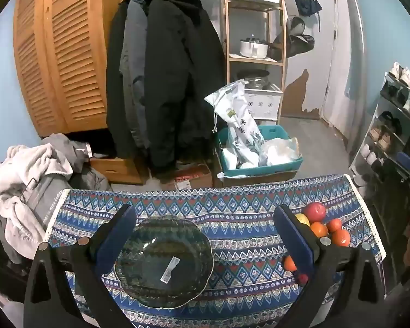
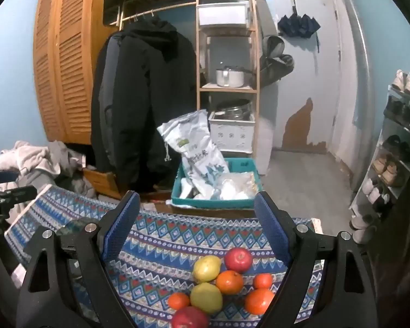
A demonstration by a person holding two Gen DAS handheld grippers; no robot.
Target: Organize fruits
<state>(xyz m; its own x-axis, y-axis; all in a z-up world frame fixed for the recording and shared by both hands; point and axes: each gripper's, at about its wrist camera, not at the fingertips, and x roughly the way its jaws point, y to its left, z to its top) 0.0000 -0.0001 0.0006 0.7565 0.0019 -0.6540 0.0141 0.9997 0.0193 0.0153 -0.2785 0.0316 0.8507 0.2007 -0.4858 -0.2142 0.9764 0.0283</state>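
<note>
A dark glass bowl (image 1: pixel 164 261) with a white sticker inside sits empty on the patterned tablecloth (image 1: pixel 232 213), between the fingers of my open left gripper (image 1: pixel 205 235). To its right lies a cluster of fruit: a red apple (image 1: pixel 315 211), oranges (image 1: pixel 341 237) and a yellow fruit (image 1: pixel 302 219). In the right wrist view my open right gripper (image 2: pixel 196 224) hovers over the same pile: two red apples (image 2: pixel 238 259), two yellow-green lemons (image 2: pixel 206 268) and several oranges (image 2: pixel 229 282). Both grippers hold nothing.
The table's far edge (image 2: pixel 205 216) drops to a teal bin (image 2: pixel 216 188) with bags on the floor. Dark coats (image 1: pixel 161 82) hang behind, a laundry pile (image 1: pixel 27 180) lies left, a shoe rack (image 1: pixel 391 125) stands right, and a wooden shelf (image 1: pixel 255 54) holds pots.
</note>
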